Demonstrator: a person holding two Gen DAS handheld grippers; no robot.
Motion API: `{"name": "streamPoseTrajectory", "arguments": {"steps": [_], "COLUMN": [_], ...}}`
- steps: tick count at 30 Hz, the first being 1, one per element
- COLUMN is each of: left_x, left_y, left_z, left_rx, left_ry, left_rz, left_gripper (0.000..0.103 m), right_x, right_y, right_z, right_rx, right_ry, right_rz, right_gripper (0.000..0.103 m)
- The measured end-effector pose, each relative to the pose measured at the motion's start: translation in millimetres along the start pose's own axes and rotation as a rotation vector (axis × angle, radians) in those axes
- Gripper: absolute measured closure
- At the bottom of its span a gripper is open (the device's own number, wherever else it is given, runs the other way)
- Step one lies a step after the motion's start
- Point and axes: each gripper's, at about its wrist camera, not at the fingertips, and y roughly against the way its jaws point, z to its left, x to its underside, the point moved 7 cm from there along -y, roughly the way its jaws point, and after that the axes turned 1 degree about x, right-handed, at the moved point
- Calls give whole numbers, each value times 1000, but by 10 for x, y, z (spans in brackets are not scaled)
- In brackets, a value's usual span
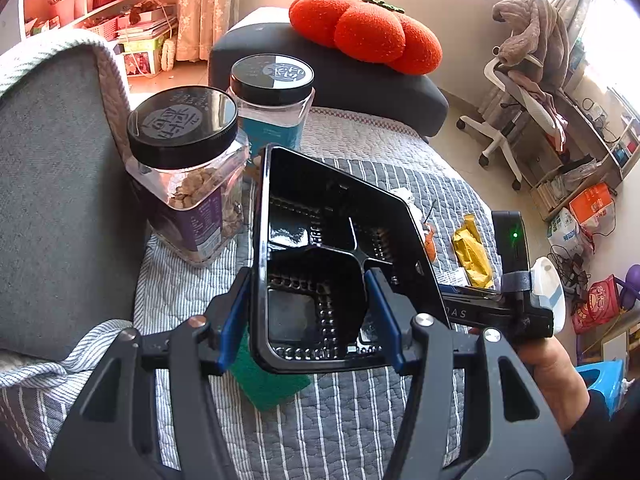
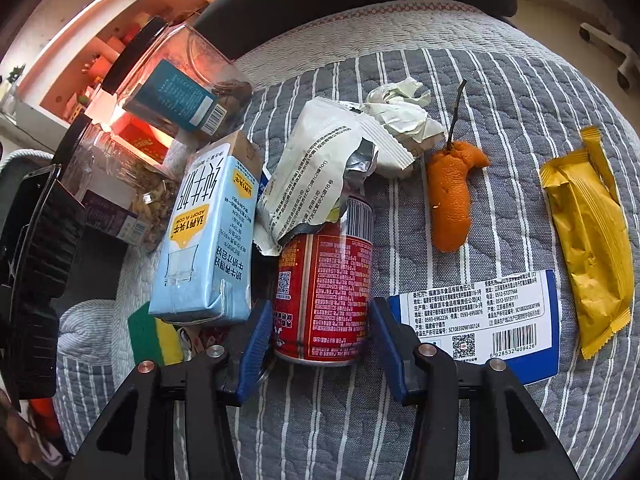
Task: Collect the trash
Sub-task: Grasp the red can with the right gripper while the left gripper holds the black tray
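Jaws first: our left gripper (image 1: 308,316) is clamped on the rim of the black plastic meal tray (image 1: 320,248), compartments empty, so nothing is collected yet. Our right gripper (image 2: 316,336) straddles the red drink can (image 2: 324,288) lying on the striped quilt (image 2: 500,92); we can't tell whether the pads are biting. Just beyond wait the blue milk carton (image 2: 208,240), a torn foil wrapper (image 2: 316,168), crumpled paper (image 2: 400,116), orange peel (image 2: 452,196) and the yellow snack packet (image 2: 588,240).
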Motion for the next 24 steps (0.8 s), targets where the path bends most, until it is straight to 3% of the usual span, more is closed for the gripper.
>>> {"name": "streamPoseTrajectory", "arguments": {"steps": [10,11,12,13,17,19,20,21,22,24], "left_x": [-18,-19,-19,-13,12,26,34,39,49,63], "left_y": [-1,-12,-24,-40,-96,-118,-131,-140,-145,-147], "left_z": [-368,-439,-521,-598,-874,-962,-994,-1016,-1037,-1048], "left_rx": [61,70,78,86,109,115,116,117,118,115], "left_ry": [-23,-30,-39,-50,-98,-113,-118,-122,-125,-130], "left_rz": [-11,-11,-10,-8,0,3,6,8,10,12], "left_gripper": [45,45,45,45,45,45,45,45,45,45], "right_x": [139,161,182,186,308,406,474,548,603,766], "right_y": [758,834,908,953,1186,1247,1278,1291,1274,1205], "right_z": [-203,-285,-371,-438,-809,-905,-929,-932,-897,-761], "right_rx": [-30,-20,-7,0,105,79,59,55,57,70], "right_ry": [-37,-51,-63,-76,-92,-114,-110,-93,-66,18], "right_rz": [-43,-45,-48,-50,-58,-37,-25,-14,0,50], "right_gripper": [56,61,73,102,95,90,71,46,39,38]}}
